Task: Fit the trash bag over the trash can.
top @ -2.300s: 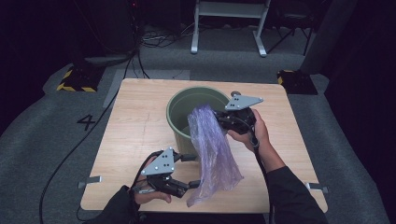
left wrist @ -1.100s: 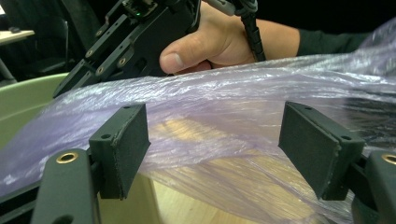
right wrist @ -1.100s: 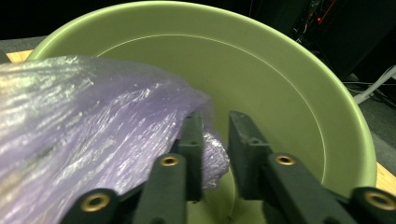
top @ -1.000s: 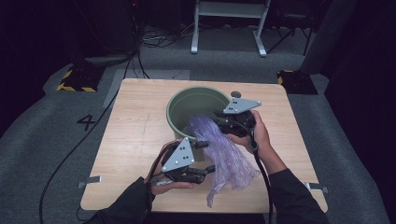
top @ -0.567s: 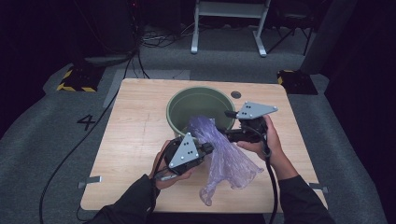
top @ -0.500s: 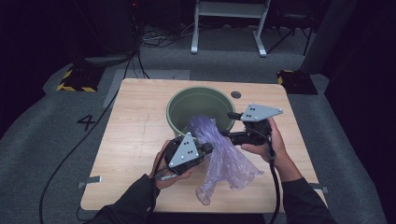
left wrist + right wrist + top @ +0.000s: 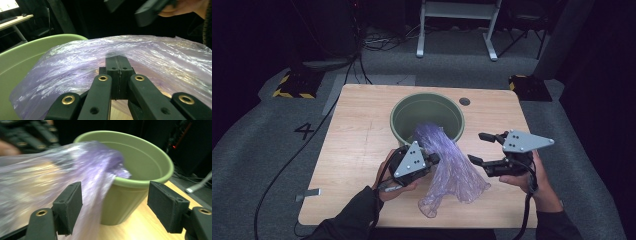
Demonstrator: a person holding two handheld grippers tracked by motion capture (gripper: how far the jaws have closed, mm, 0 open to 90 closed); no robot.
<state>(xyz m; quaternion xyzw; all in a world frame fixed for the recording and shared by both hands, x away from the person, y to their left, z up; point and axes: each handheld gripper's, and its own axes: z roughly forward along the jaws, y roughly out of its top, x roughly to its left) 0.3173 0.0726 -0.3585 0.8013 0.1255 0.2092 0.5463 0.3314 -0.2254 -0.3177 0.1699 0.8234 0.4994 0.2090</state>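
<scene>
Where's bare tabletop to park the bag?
Free: the table's left side, beside the green bucket and left gripper. Crowded: front middle, where the purple plastic bag drapes from the bucket, right gripper alongside.

High view: above, looking down on table (image 7: 362,150).
Gripper views: close (both share bucket (image 7: 140,170)).

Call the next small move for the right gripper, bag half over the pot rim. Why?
Probably bring the right gripper back to the purple bag and pinch the free edge opposite the left gripper. The left is shut on the film, while the right's jaws have just been opening and stand apart with nothing between them. One end drapes over the green pot's rim, and two grips could spread the mouth.
</scene>
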